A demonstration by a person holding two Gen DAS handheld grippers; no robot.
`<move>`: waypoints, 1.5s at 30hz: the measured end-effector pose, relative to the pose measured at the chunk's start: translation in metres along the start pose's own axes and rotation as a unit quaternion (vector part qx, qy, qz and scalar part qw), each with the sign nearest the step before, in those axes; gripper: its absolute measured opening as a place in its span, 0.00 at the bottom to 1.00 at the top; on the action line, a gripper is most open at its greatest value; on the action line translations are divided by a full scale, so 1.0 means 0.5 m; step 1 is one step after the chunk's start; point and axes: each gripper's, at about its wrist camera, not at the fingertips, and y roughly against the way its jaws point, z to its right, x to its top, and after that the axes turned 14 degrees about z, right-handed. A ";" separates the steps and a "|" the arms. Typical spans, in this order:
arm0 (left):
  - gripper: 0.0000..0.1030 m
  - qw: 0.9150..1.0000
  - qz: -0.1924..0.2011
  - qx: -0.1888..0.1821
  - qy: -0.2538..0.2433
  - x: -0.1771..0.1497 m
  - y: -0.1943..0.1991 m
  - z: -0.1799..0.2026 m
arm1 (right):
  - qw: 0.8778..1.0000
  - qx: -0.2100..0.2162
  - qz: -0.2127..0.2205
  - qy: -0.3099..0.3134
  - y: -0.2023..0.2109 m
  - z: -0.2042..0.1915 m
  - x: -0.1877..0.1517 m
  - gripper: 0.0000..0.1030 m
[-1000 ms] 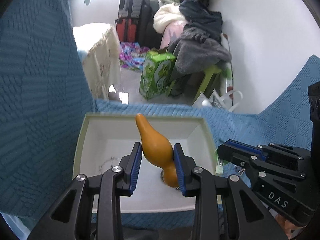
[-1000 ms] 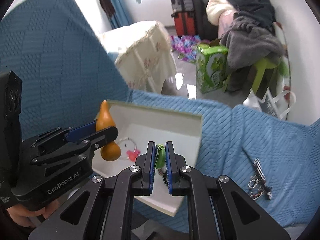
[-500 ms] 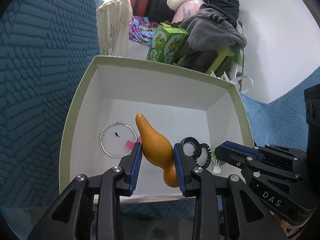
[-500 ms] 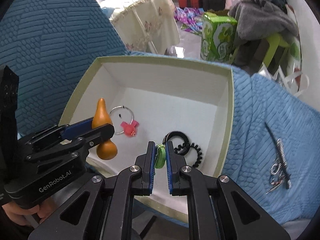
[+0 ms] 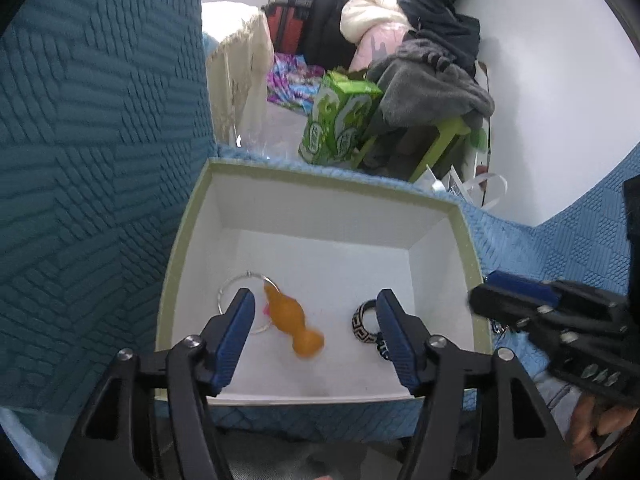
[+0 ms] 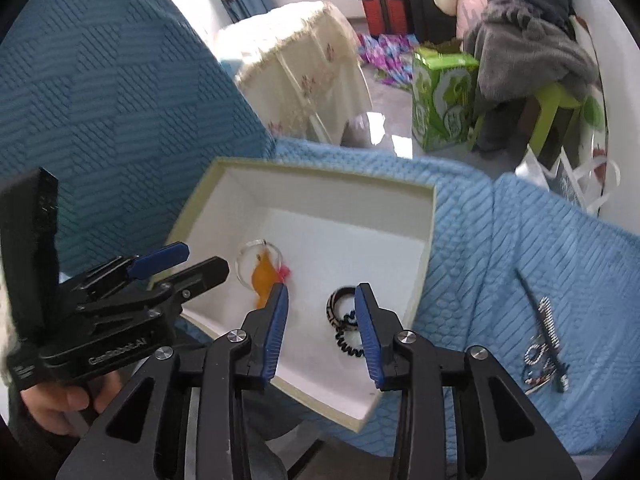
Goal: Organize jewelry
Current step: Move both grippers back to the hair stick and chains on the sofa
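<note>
Only legible text: "GenRobot.AI", blurred, on the body of the left gripper (image 6: 182, 268) at near left of the right wrist view. Print on the far green carton (image 6: 442, 96) unreadable. Nothing else readable.

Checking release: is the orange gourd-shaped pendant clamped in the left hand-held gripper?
No, the orange gourd-shaped pendant lies loose in the white box between the open left hand-held gripper fingers.

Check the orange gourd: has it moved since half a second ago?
Yes. The orange gourd has left the left tool, now open, and dropped to the white box floor, overlapping the silver hoop.
</note>
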 end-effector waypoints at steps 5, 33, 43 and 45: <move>0.80 0.999 0.035 0.003 -0.010 0.031 0.048 0.031 | 0.999 0.007 0.048 0.015 0.077 0.012 0.038 0.70; 0.81 0.991 0.051 -0.117 -0.027 -0.037 0.046 0.372 | 0.988 -0.074 0.129 -0.034 0.277 0.330 -0.059 0.64; 0.39 0.976 -0.062 -0.191 -0.086 -0.161 -0.105 0.516 | 0.986 -0.099 0.074 -0.114 0.194 0.470 -0.135 0.31; 0.33 0.972 -0.078 -0.201 -0.096 -0.186 -0.131 0.540 | 0.985 -0.097 0.079 -0.116 0.192 0.478 -0.130 0.31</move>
